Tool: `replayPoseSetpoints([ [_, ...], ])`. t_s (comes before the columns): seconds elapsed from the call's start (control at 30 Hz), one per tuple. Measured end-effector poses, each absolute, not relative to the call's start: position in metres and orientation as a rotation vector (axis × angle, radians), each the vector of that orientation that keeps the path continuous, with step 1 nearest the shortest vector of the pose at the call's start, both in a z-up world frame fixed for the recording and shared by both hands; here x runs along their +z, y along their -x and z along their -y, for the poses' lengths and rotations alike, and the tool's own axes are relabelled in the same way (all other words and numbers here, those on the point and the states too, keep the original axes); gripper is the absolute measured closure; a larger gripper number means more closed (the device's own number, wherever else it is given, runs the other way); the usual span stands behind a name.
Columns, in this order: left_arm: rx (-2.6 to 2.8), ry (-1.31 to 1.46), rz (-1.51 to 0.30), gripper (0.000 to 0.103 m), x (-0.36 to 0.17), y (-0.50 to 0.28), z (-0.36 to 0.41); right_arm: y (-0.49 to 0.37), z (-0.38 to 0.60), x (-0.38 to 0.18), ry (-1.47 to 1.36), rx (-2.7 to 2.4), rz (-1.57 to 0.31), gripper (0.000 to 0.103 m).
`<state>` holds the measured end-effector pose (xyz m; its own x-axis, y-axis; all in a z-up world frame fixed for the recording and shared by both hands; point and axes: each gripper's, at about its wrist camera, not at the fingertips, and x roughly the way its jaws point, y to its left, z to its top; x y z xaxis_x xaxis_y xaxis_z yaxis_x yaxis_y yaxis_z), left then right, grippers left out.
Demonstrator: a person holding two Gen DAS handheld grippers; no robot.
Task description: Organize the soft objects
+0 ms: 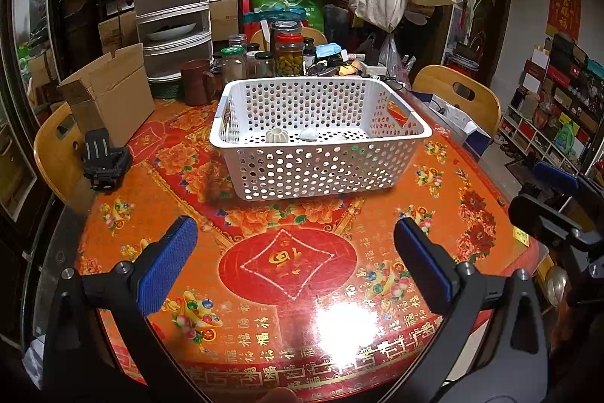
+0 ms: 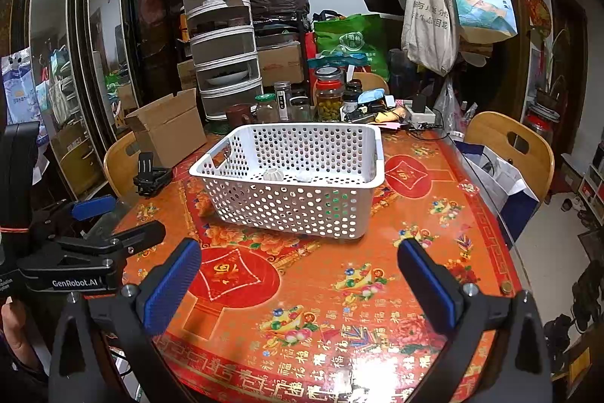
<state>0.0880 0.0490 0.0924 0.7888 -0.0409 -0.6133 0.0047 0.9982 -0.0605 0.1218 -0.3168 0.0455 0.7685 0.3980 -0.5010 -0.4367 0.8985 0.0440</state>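
Both grippers, left gripper [image 1: 294, 271] and right gripper [image 2: 298, 274], hung released and empty above the near table [image 1: 377, 214]. Small pale soft objects [image 1: 277, 136] already lay inside the white basket [image 1: 321, 173] at the middle; no others showed outside, so the sorting looked nearly finished

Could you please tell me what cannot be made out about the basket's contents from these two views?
- Left wrist: the basket near wall hides all but the tops of two pale objects.
- Right wrist: the same objects, too small to identify.
- Green bits behind the holes: unidentifiable.
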Motion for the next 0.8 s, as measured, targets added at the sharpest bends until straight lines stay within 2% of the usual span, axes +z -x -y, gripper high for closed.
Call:
replayPoseSetpoints([
  [0.33, -0.037, 0.064, -0.666, 0.000, 0.082, -0.099, -0.069, -0.146, 0.328, 0.025, 0.067, 0.407, -0.528, 0.000],
  [0.43, 0.038, 0.083, -0.724, 0.000, 0.045, -0.129, -0.118, -0.188, 0.347, -0.003, 0.071, 0.305, -0.613, 0.000],
  [0.57, 0.186, 0.213, -0.914, 0.000, -0.020, -0.171, -0.205, -0.253, 0.387, -0.052, 0.046, 0.142, -0.779, 0.000],
  [0.7, 0.266, 0.213, -0.919, 0.000, -0.045, -0.189, -0.245, -0.289, 0.416, -0.080, -0.040, 0.106, -0.837, 0.000],
  [0.8, 0.285, 0.187, -0.925, 0.000, -0.056, -0.202, -0.257, -0.308, 0.419, -0.093, 0.003, 0.055, -0.863, 0.000],
])
